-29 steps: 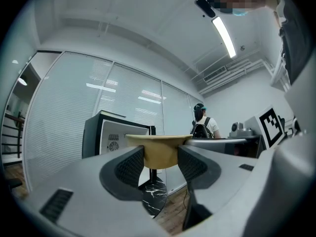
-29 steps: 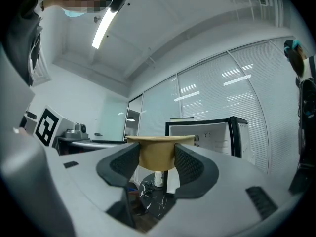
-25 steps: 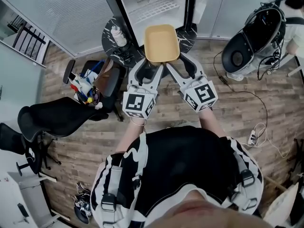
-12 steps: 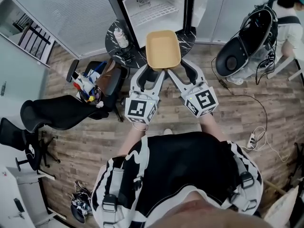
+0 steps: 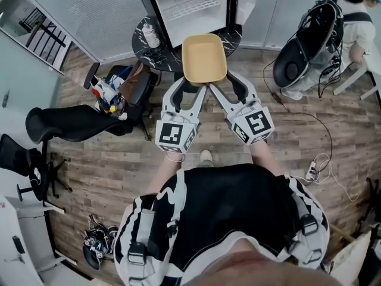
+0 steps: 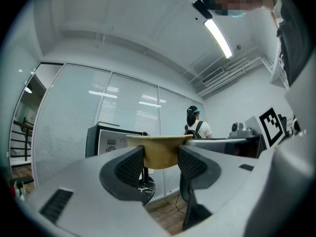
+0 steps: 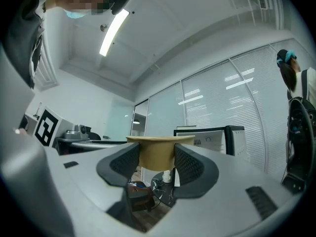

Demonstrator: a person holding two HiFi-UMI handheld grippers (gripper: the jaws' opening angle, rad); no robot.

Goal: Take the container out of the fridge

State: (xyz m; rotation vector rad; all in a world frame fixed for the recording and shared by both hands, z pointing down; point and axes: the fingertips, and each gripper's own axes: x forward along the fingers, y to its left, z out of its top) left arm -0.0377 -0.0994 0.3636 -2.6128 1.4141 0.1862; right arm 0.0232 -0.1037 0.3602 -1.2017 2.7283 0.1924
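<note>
So at this point you had the container (image 5: pixel 204 58) pinched by both grippers at once. The left gripper (image 5: pixel 187 88) and right gripper (image 5: pixel 231 86) each took one near corner, angled in toward each other like a V. In the left gripper view the jaws were closed down to a narrow gap, with the tan container (image 6: pixel 160 152) wedged between the pads of the left gripper (image 6: pixel 160 164). It was the same story on the right gripper (image 7: pixel 157 164) with the container (image 7: pixel 157 154). The thing that mattered: the tray sat straight ahead of both tips. Its long axis ran away from you toward the open fridge (image 5: pixel 191 5), so nearly all of it hung out past the grip. Neither gripper was nearer, pretty much an even split. It looked clear of the fridge already, up in the air ahead of the tips with the dark round table (image 5: pixel 149 55) off to the left gripper's side. My guess is any next move had to keep both grippers moving together, or that far end would dip or twist.
</note>
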